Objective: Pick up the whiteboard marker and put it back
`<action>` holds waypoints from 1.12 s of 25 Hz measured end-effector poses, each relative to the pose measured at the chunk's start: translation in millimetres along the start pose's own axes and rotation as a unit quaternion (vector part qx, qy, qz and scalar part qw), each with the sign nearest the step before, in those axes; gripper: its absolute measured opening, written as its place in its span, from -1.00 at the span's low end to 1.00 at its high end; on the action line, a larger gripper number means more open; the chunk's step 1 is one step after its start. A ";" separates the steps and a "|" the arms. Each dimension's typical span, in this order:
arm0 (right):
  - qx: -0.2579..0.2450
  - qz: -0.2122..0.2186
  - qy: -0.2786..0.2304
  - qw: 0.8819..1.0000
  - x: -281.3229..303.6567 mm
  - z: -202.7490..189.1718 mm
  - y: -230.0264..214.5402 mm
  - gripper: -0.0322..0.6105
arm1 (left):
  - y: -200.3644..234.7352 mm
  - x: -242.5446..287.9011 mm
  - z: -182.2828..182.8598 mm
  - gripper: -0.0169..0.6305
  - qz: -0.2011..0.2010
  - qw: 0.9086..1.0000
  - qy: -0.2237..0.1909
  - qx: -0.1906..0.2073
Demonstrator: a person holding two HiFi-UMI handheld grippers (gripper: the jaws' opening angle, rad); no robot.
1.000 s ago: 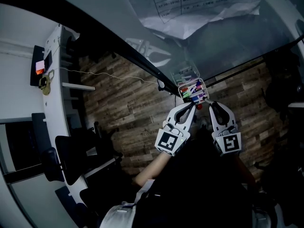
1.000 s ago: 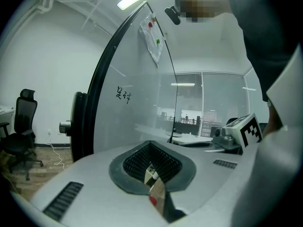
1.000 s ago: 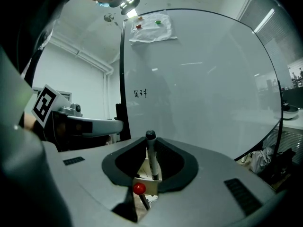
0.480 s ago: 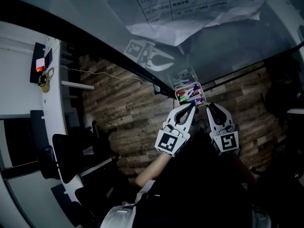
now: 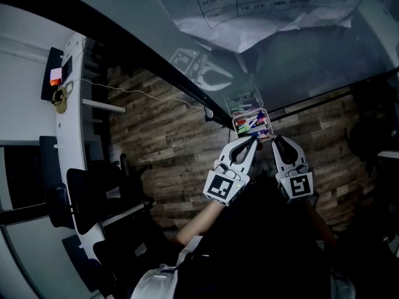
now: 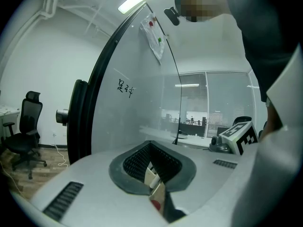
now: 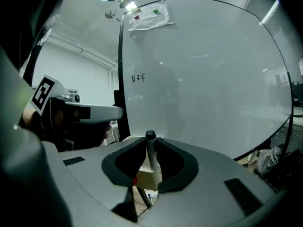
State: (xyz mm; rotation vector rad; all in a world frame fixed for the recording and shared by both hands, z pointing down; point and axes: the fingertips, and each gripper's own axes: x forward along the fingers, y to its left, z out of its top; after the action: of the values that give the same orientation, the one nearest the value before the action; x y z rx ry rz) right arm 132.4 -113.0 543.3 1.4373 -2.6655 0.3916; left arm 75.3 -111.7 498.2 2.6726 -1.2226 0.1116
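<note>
Item: whiteboard marker [image 7: 150,148], pinched upright in my right gripper [image 5: 274,141] at the marker tray [image 5: 237,119], ready for return, I judge; left gripper [image 5: 252,139], jaws pressed together, empty alongside.

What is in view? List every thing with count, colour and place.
Glass whiteboard: one, pale grey, upright ahead.
Paper sheets: a few, white, high on the board.
Marker tray: one, pale, at the board's lower edge, coloured markers inside.
Whiteboard marker: one, pale with black cap, upright in the right jaws.
Office chair: at least one, black, far left.
Left gripper: grey, shut, by the tray.
Right gripper: grey, shut on the marker.
</note>
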 end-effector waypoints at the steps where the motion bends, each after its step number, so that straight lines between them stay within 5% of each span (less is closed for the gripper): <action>1: 0.001 0.001 -0.002 1.000 1.3 -0.4 -0.1 -0.66 | 0.3 -0.4 0.5 -0.92 0.002 1.000 -0.001 -0.001; 28: -0.021 -0.001 0.006 1.000 3.3 -9.9 5.7 -0.64 | 1.9 -15.4 -0.2 -0.92 0.013 1.000 -0.013 -0.005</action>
State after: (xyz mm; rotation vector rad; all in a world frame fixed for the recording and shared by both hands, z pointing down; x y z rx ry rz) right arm 125.5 -110.1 552.4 1.4201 -2.6465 0.3423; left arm 63.8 -101.5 496.4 2.6584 -1.2624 0.0744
